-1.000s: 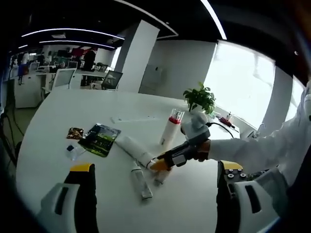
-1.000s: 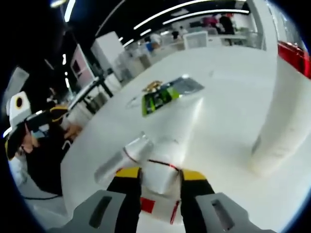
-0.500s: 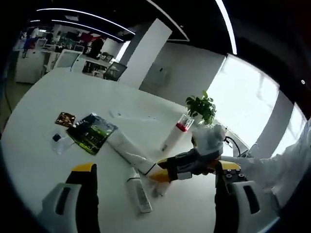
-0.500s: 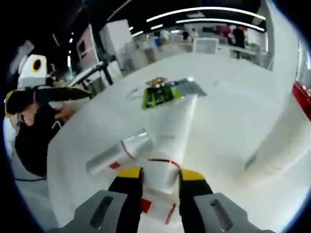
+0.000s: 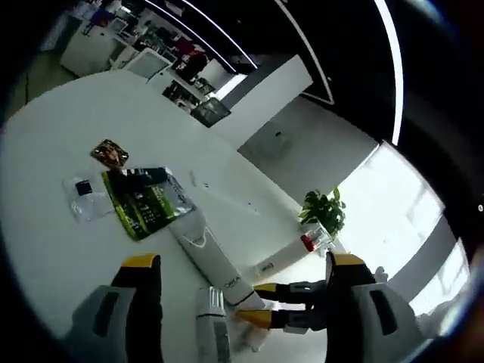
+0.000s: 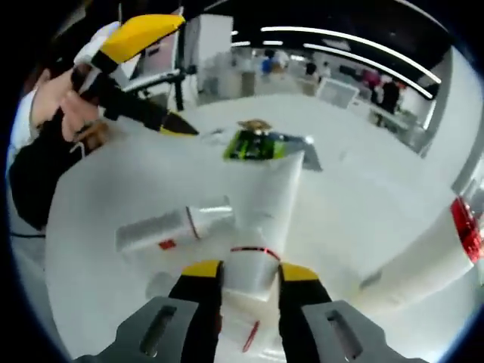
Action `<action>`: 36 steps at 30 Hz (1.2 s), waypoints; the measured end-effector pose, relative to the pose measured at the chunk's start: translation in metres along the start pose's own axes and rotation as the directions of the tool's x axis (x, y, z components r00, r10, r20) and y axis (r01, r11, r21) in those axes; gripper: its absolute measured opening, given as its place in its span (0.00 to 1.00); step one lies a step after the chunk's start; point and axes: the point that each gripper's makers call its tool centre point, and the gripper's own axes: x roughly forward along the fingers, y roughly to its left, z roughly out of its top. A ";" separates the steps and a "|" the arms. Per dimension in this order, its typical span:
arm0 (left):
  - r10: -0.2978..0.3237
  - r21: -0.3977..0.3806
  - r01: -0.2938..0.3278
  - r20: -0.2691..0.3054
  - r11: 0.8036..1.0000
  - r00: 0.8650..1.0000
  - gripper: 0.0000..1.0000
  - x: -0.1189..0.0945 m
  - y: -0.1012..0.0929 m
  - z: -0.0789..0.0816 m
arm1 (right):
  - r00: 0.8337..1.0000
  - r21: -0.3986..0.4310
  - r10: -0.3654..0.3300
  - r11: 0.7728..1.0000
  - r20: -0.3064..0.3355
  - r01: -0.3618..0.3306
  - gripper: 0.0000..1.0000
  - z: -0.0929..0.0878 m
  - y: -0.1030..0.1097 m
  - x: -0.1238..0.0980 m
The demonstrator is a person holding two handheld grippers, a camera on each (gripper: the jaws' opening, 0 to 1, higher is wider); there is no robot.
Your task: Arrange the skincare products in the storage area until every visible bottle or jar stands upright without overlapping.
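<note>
Gripping the white tube's (image 6: 261,219) cap end — right gripper (image 6: 248,274) jaws clamped; left gripper (image 5: 238,268) jaws wide, empty.

The right gripper (image 6: 242,274) has its two yellow-tipped jaws pressed against the sides of a white tube's cap end, gripping it. In the left gripper view it (image 5: 266,302) enters from the right, low over the table. The left gripper (image 5: 238,265) is raised above the table with its jaws spread wide apart, nothing between them. In the right gripper view it (image 6: 144,68) sits upper left, held in a hand (image 6: 64,98).
</note>
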 end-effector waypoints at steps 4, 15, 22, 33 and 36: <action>0.009 -0.050 -0.008 0.024 0.999 1.000 0.76 0.009 0.012 0.005 | 0.999 -0.027 -0.013 1.000 0.037 0.014 0.21 0.000 0.002 -0.001; 0.024 -0.062 -0.022 0.036 0.998 0.999 0.50 0.029 0.050 0.043 | 0.997 -0.006 -0.009 1.000 0.073 0.010 0.21 0.000 0.002 -0.002; 0.044 0.185 -0.019 -0.132 0.983 0.990 0.44 0.046 0.060 0.033 | 0.997 -0.004 -0.004 1.000 0.080 0.005 0.21 0.000 0.003 -0.003; 0.051 0.396 0.081 -0.314 0.915 0.948 0.46 0.080 0.080 0.022 | 0.995 -0.004 0.020 1.000 0.097 -0.020 0.21 0.001 0.002 -0.002; 0.051 0.404 0.094 -0.332 0.910 0.942 0.44 0.084 0.085 0.023 | 0.995 -0.008 0.026 1.000 0.095 -0.026 0.21 0.000 0.002 -0.002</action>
